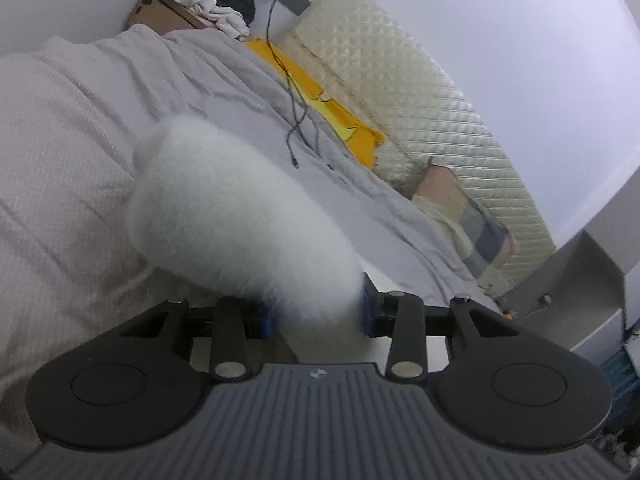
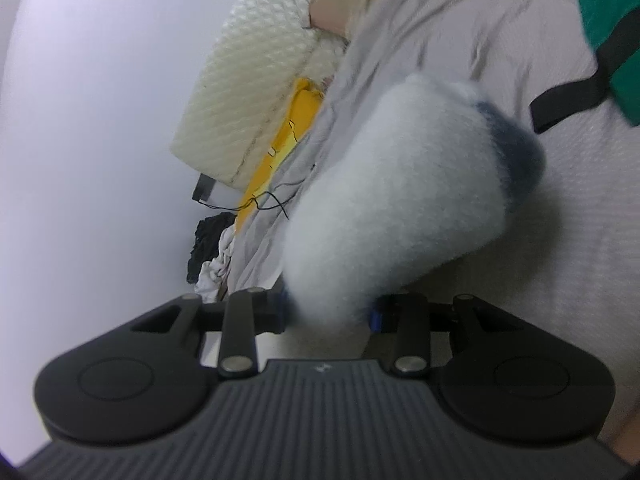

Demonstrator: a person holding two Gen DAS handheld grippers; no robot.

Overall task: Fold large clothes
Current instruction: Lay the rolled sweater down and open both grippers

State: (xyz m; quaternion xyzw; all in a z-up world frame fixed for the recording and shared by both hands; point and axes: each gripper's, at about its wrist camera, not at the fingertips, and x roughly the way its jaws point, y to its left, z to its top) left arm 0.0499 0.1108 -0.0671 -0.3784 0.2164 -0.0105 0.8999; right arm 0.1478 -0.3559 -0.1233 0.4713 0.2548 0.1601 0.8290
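**Fluffy white garment pinched in both grippers, lifted off the bed**

Nearest each lens: black two-finger gripper, ribbed grey body below. Left gripper [image 1: 316, 316] partly closed, blue-padded fingers [image 1: 267, 322] pressing a bunched fold of fluffy white fleece garment [image 1: 236, 216]. Right gripper [image 2: 330, 314] closed down likewise, blue pad [image 2: 374, 316] against another bunch of the same fuzzy white cloth [image 2: 396, 196], with a dark grey-blue patch at its far end. No gap visible between pads and fleece in either view, so both read as firm pinches rather than loose contact.

Garment raised above the pale woven bedspread [image 1: 60, 152], standing forward of the fingers in thick rolls. Probable reason for the two separate holds: spreading the piece between two points so it hangs or stretches flat before a fold. How much still trails on the bed cannot be told.

Further out: crumpled light grey sheet [image 1: 224, 80], thin black cable [image 1: 296, 120] across it, yellow cloth [image 1: 320, 100] beside a cream quilted mattress [image 1: 420, 100] leaning at the wall. Cardboard box [image 1: 160, 12] with white and black laundry heaped on top at the far corner. Green sleeve with black strap [image 2: 608, 32] at the right-wrist view's edge.
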